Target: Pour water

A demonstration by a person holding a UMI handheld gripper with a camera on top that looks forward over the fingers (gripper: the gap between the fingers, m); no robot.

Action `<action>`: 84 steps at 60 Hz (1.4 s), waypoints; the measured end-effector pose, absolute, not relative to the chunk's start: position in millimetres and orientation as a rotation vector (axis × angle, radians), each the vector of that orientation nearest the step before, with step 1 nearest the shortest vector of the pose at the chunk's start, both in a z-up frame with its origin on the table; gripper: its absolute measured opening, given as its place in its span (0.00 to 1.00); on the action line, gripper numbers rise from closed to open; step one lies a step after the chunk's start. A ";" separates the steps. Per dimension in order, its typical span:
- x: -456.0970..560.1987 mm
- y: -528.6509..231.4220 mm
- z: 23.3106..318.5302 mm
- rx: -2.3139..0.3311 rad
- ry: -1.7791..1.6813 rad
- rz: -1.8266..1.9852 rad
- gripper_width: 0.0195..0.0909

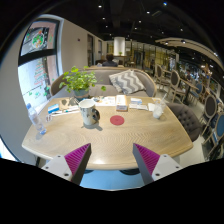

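**Wooden table, gripper hanging back**

Wooden table [105, 142] carries a mug [89, 112], well beyond the released, empty gripper [111, 162]. Right of the mug lies a red coaster [117, 120]; a potted plant [79, 82] stands behind it, a glass [158, 110] farther right.

tongs [113, 162] open, fingers spread, empty

I see only the tips of the gripper [110, 160] fingers; the rest is cut off below. Small items at the table's [120, 140] far edge are too small to name. The mug [89, 112] contents aren't visible. The chairs [190, 95] beyond blur together.
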State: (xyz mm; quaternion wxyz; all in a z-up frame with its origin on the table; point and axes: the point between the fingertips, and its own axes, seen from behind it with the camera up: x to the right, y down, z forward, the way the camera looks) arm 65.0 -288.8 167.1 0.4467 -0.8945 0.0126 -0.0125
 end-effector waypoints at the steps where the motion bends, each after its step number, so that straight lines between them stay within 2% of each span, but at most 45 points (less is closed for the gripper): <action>1: 64.0 -286.2 165.8 -2.214 0.031 -0.032 0.93; 24: 1.6 -299.9 149.7 -2.263 -0.008 -0.017 0.92; 45: -200.8 -298.0 136.2 -2.248 -0.134 0.089 0.93; 61: -347.5 -224.8 122.7 -2.129 -0.146 0.159 0.93; 72: -371.8 -144.5 101.2 -2.053 -0.117 0.099 0.92; 84: -383.1 -97.5 82.5 -2.005 -0.062 0.080 0.82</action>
